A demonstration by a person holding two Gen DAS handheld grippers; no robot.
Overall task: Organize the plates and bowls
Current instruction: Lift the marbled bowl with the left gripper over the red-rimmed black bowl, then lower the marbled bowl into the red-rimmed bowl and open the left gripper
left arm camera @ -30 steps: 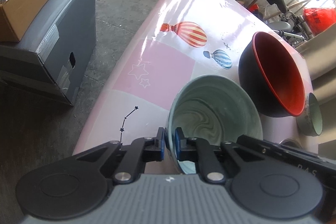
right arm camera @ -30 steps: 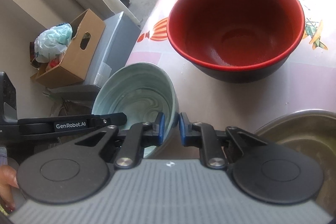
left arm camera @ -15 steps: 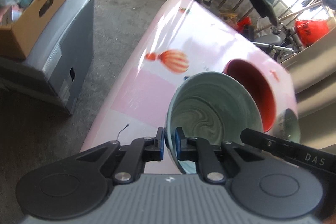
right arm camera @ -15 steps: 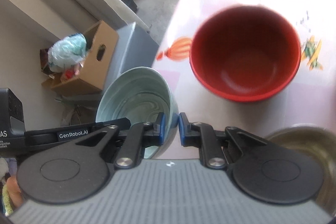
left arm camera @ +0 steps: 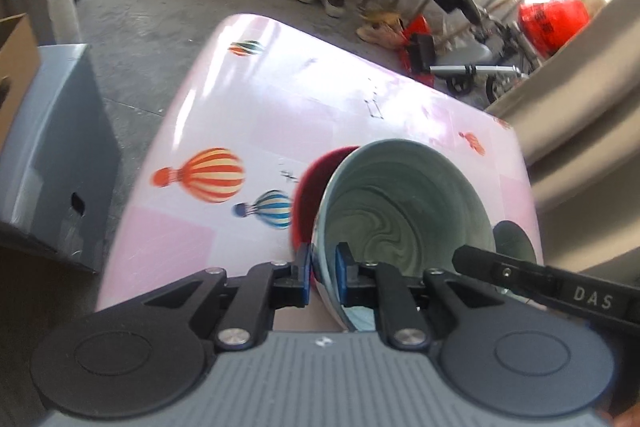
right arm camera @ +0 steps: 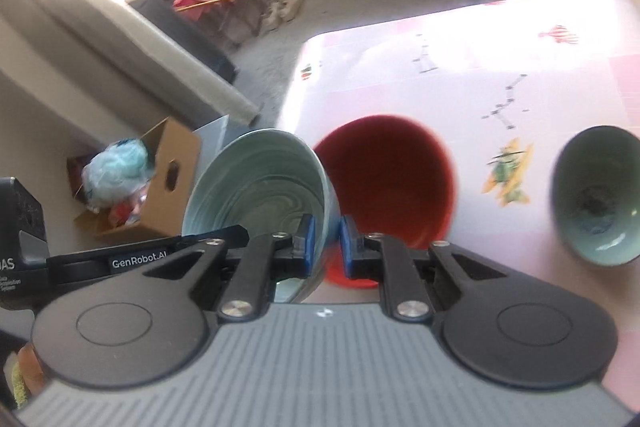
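Both claws, left claw (left arm camera: 323, 273) and right claw (right arm camera: 326, 241), are clenched on the pale green bowl (left arm camera: 404, 215) rim; a slip could chip the red bowl (right arm camera: 386, 179) at frame center.

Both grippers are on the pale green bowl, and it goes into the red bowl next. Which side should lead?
Right, narrowly. The right gripper pinches the pale green bowl on the rim nearest the red bowl, which shows almost whole there. The left gripper grips the far rim, with the red bowl mostly hidden.

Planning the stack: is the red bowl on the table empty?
Looks empty: the right wrist view shows the red bowl's bare red inside, though the lifted pale green bowl hides its near edge.
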